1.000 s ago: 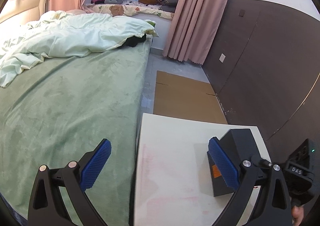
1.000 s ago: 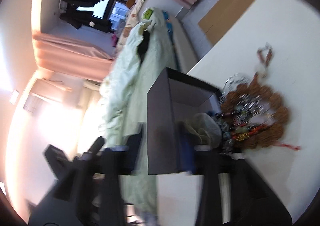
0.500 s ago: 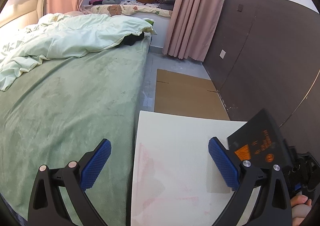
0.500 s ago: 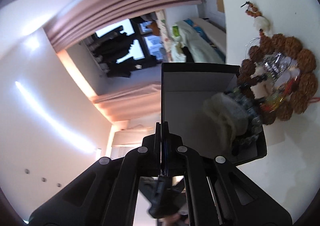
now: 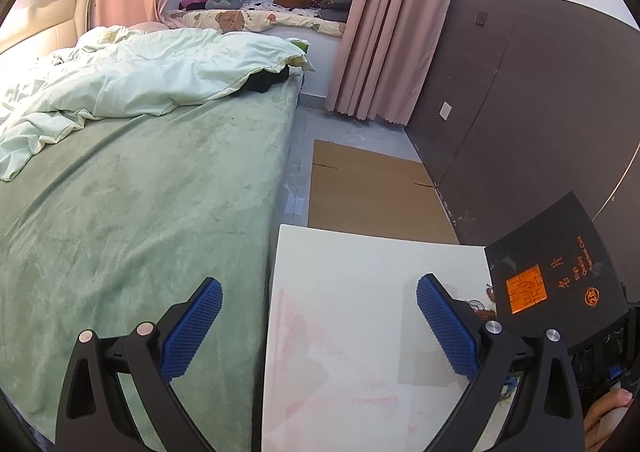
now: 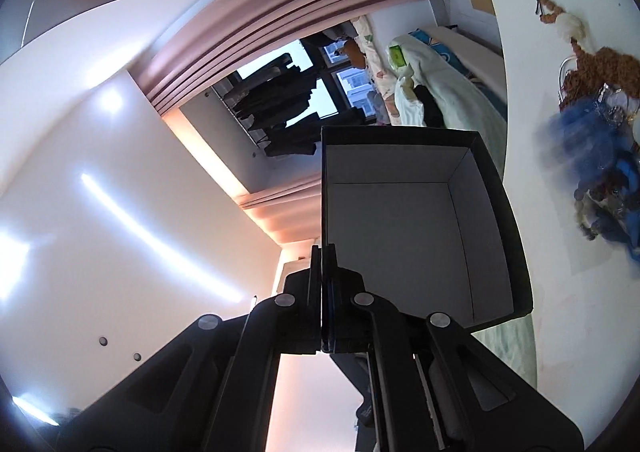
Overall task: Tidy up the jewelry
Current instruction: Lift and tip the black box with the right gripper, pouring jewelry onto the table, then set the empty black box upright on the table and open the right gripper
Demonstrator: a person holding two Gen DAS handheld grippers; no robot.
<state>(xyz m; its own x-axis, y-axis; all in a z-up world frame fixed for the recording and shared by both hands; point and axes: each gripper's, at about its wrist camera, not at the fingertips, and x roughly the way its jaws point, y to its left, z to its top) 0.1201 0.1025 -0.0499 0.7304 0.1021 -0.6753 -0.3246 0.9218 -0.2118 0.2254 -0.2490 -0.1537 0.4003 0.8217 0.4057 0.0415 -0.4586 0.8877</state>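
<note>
My right gripper (image 6: 323,252) is shut on one wall of a black box (image 6: 400,244), which is lifted and tipped on its side. Its white inside shows bare. A heap of jewelry (image 6: 600,124) lies on the white table (image 6: 560,292) beyond the box's mouth: brown beads, blue beads blurred by motion, metal pieces. In the left wrist view the box (image 5: 552,272) shows its black underside with an orange label, at the right edge. My left gripper (image 5: 320,324) hangs open over the table's (image 5: 352,332) left edge, holding nothing. A bit of jewelry (image 5: 478,310) peeks out behind its right finger.
A bed with a green blanket (image 5: 140,232) and a pale duvet lies left of the table. Flat cardboard (image 5: 372,192) covers the floor beyond the table. A dark wall panel (image 5: 520,112) runs along the right. A person's hand (image 5: 604,408) shows at the lower right.
The right gripper closed on the box wall, then lifted and rolled the box from upright onto its side. The jewelry inside spilled onto the table. The left gripper stayed still and open.
</note>
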